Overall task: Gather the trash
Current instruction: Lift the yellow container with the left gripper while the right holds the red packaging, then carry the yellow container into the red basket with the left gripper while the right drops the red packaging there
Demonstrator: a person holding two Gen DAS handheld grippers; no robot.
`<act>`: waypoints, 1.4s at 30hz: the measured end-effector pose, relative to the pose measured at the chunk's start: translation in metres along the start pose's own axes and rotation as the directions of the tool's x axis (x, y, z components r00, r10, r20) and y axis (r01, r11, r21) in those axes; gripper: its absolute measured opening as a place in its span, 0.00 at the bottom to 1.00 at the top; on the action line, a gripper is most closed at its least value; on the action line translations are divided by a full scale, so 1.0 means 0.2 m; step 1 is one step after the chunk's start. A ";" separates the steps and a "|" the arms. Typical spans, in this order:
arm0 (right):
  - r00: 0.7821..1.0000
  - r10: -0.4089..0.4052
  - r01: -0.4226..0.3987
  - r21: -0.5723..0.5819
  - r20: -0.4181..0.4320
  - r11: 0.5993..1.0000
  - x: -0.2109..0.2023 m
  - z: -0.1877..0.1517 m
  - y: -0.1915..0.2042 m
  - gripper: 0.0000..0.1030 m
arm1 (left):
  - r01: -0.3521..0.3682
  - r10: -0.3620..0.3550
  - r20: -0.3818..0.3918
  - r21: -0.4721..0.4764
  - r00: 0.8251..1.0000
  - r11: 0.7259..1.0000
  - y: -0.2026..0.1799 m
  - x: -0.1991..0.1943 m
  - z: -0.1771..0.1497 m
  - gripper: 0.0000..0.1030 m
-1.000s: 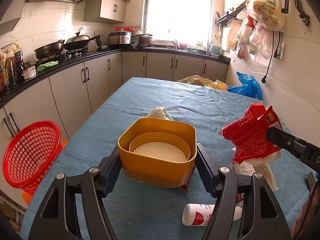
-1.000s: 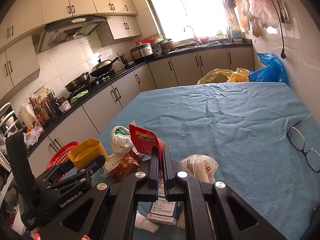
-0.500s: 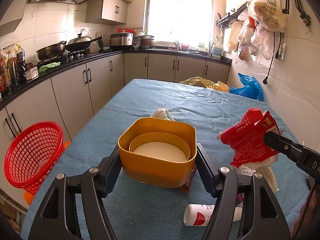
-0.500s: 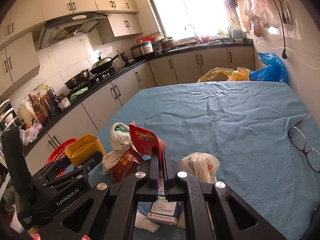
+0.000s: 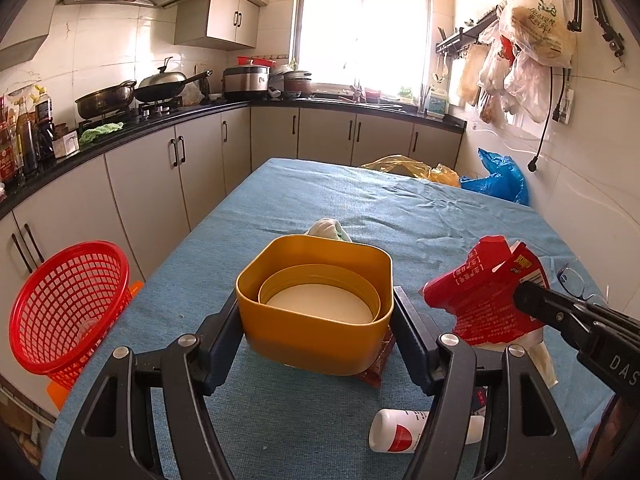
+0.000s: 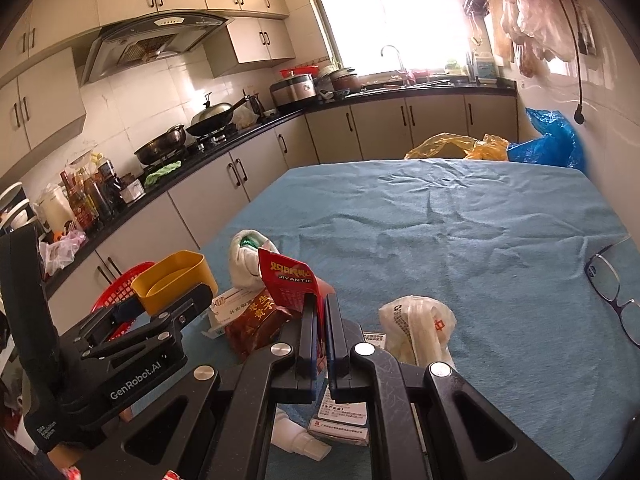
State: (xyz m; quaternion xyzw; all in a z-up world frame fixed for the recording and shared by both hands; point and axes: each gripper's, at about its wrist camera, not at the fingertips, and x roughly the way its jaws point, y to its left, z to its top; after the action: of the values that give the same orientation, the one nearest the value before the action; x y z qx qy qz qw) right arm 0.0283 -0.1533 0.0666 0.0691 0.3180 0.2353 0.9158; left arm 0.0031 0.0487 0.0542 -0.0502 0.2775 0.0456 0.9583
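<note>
Kitchen table (image 5: 280, 420): left gripper (image 5: 314, 322) clamping yellow tub (image 5: 316, 320); right gripper (image 6: 320, 316) pinching red wrapper (image 6: 290, 280). Thin, floppy wrapper risks slipping free or missing tub.

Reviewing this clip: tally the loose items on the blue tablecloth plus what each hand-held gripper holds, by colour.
Red: 1, wrapper in the right hand-held gripper
Yellow: 1, bin in the left hand-held gripper
White: 3, bag, bundle, bottle
Brown: 1, packet
Dark: 1, glasses
Total: 7

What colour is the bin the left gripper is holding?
The bin is mustard yellow, clearest in the left wrist view.
</note>
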 end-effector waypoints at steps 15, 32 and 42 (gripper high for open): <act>1.000 -0.003 0.003 -0.004 0.001 1.000 0.01 0.00 0.00 0.04 | -0.003 0.003 -0.002 -0.003 1.000 1.000 0.01 0.00 0.00 0.67; 0.997 -0.058 0.056 0.032 0.046 0.998 -0.07 0.00 0.01 0.04 | -0.027 0.025 -0.026 -0.069 0.999 0.997 0.13 -0.06 -0.01 0.67; 0.999 0.045 -0.046 0.029 0.025 0.999 -0.09 0.00 0.23 0.05 | -0.076 0.071 -0.055 -0.101 0.996 0.992 0.36 -0.17 -0.05 0.67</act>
State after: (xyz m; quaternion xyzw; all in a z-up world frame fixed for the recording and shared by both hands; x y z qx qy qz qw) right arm -0.0024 -0.1218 0.0890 0.0927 0.3085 0.2505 0.9130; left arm -0.0383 0.1160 0.0589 -0.0907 0.3011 0.0937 0.9447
